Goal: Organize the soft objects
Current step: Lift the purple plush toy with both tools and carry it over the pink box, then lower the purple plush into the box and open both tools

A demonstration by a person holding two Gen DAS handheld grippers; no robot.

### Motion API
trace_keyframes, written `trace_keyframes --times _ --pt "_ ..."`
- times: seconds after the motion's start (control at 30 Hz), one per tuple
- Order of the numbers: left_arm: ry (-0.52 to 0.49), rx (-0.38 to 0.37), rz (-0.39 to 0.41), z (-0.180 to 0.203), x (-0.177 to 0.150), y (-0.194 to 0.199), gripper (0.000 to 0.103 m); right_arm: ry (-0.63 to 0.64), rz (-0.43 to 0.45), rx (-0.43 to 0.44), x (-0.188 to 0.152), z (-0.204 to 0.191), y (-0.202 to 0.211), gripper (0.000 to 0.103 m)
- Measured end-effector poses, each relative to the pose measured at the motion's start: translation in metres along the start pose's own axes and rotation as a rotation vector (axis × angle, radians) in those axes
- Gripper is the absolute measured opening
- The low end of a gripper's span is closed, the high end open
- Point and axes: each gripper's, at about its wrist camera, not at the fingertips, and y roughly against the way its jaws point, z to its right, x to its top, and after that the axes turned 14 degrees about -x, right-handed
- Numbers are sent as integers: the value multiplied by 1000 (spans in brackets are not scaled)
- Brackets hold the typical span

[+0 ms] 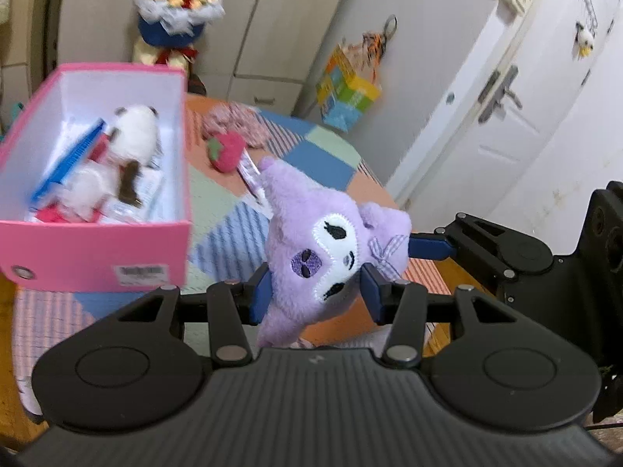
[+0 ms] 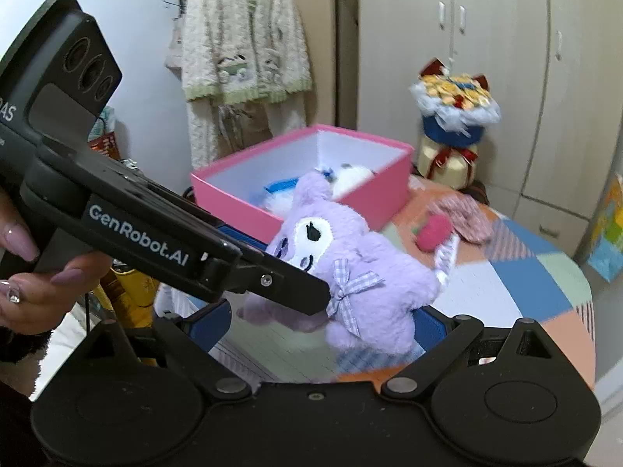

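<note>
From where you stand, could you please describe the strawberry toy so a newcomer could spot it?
Start at the pink box on the patchwork tablecloth. Just right of it, beside a pink patterned cloth, lies the strawberry toy: small, round, red plush with a green leafy cap.

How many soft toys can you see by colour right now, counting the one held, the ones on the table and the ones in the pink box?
Purple: 1, the purple plush clamped in the left hand-held gripper
Red: 1, the strawberry plush on the patchwork table
White and brown: 1, the dog plush in the pink box
Total: 3
</note>
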Motion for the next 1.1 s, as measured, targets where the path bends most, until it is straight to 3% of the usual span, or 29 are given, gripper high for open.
trace_keyframes --times 0.23,0.53,0.87,1.1 --pt "6 54 74 -21 14 32 47 33 45 24 34 -24 -11 98" --pt "52 106 161 -66 43 54 47 23 47 86 79 -40 -56 98" --pt "186 123 161 -134 64 35 47 5 -20 159 105 -46 -121 98" --pt "273 136 145 -167 66 16 47 48 -86 145 117 -50 -159 98"
